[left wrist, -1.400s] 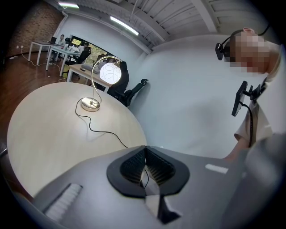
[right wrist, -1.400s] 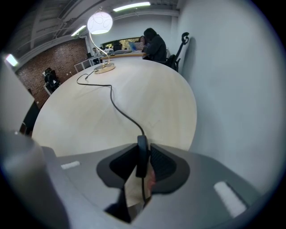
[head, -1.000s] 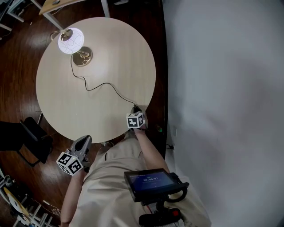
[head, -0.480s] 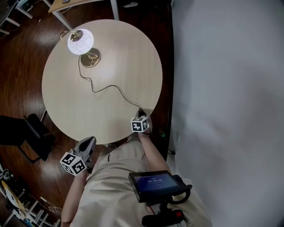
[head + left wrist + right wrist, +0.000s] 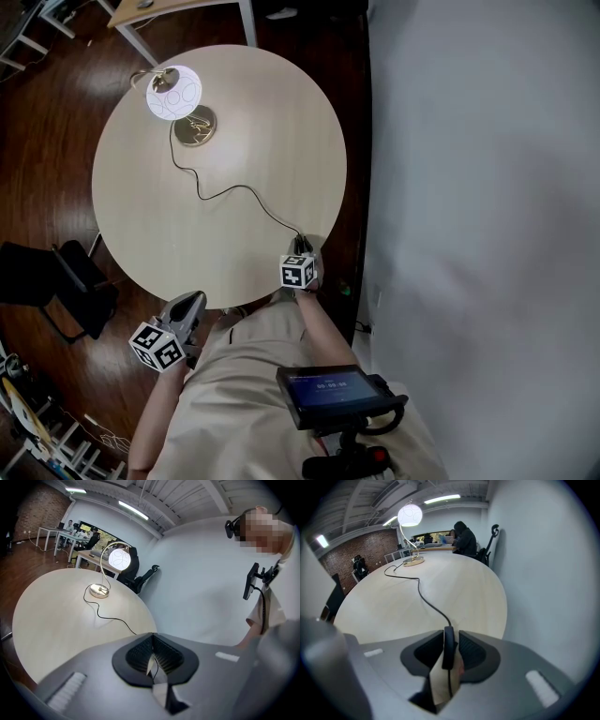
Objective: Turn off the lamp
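Lamp [image 5: 174, 92] is seen lit, its cord switch [image 5: 448, 648] straddled for pressing by the just-widened, unclamped jaws of the right hand-held gripper [image 5: 298, 247], while the left hand-held gripper [image 5: 153, 654] is held closed, unneeded.

table [image 5: 234, 122]: pale matt wood | lamp base [image 5: 196, 126]: shiny brassy metal | floor [image 5: 47, 141]: dark glossy wood

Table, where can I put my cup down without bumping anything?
The big bare patch of table lies between the cord and the table's right edge. Another lies left of the cord, toward the near edge. Crowded: the far left by the lamp, and along the cord.
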{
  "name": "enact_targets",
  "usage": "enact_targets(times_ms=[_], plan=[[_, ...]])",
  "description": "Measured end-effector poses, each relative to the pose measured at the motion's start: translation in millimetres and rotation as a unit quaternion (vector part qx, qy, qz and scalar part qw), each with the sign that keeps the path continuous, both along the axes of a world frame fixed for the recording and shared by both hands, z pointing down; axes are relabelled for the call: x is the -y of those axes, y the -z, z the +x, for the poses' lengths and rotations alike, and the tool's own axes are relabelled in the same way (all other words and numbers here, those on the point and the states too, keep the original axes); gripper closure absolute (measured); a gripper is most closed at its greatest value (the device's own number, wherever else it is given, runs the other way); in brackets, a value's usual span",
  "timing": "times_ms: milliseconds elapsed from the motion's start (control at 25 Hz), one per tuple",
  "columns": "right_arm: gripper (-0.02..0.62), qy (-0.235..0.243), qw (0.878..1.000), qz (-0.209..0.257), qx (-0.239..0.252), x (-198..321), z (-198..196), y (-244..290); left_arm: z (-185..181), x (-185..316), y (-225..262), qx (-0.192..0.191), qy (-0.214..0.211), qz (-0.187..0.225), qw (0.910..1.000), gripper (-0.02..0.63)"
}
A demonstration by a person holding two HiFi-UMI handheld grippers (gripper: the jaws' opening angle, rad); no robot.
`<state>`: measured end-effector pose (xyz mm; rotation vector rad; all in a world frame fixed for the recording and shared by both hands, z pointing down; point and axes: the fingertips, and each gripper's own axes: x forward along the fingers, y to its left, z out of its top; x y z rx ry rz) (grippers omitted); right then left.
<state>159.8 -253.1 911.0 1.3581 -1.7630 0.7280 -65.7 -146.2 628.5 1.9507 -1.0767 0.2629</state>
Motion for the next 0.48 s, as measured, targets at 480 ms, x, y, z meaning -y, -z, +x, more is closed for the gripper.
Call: enact_targets(times_ms=[480], plan=[[0.528,0.016,1.000,-0.006,-0.005,-2.5,-3.2,1.6,-1.1,-0.2,0.9,0.001,0.009,-0.001,1.0000,0.606]])
